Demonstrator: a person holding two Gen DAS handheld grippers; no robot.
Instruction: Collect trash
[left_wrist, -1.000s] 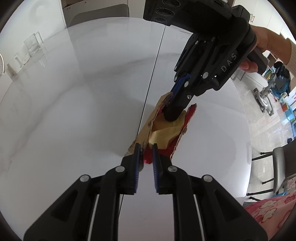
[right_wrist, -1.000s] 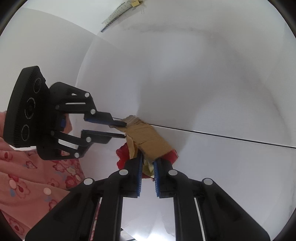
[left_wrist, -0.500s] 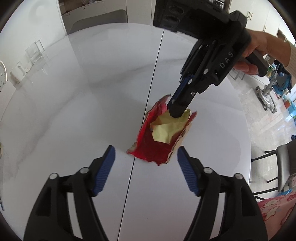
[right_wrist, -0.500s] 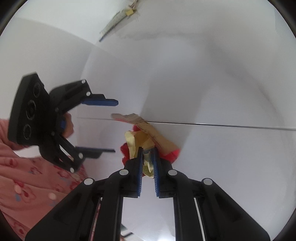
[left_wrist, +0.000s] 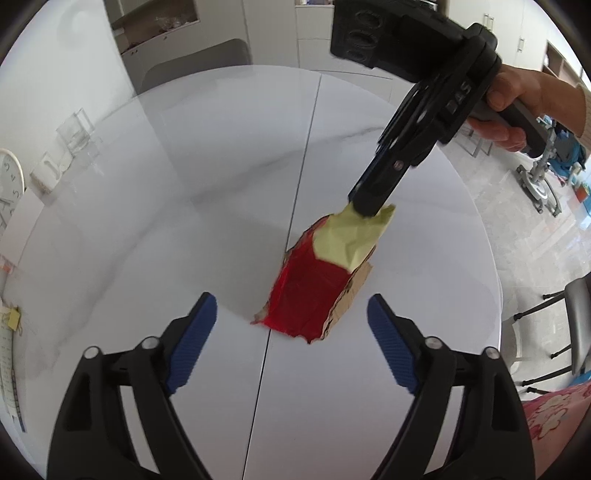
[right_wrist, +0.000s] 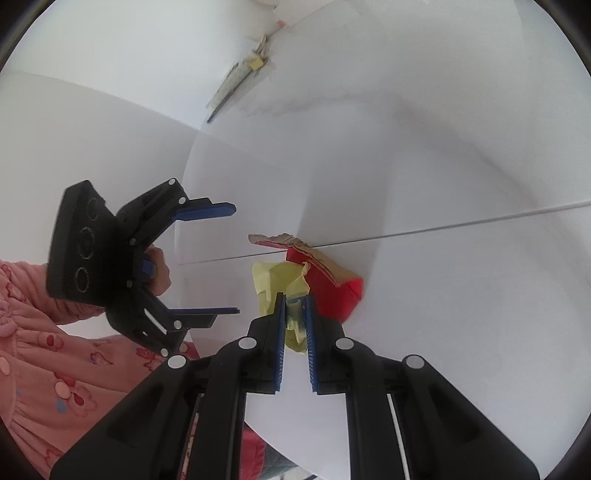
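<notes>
- Surface (left_wrist: 207, 192): glossy white, marble-look with faint grey veins, smooth and reflective.
- Torn carton (left_wrist: 314, 295): glossy red inside, raw matt brown cardboard at ragged edges.
- Yellow paper (left_wrist: 351, 236): thin, crumpled, matt.
- Left tongs (left_wrist: 291, 347) and right tongs (right_wrist: 295, 314): matt black plastic, ribbed blue pads, small silvery metal pins.
- Sleeve (right_wrist: 37, 350): pink fleecy cloth.

Torn red carton (left_wrist: 308, 291), brown cardboard edges, lies open on white desk (left_wrist: 184, 221) at frame centre, across the seam. Crumpled pale-yellow paper (left_wrist: 351, 236) protrudes from its upper end.

table (left_wrist: 184, 221) bare around red carton (left_wrist: 306, 291) | right tongs (left_wrist: 369, 203) block its top
</notes>
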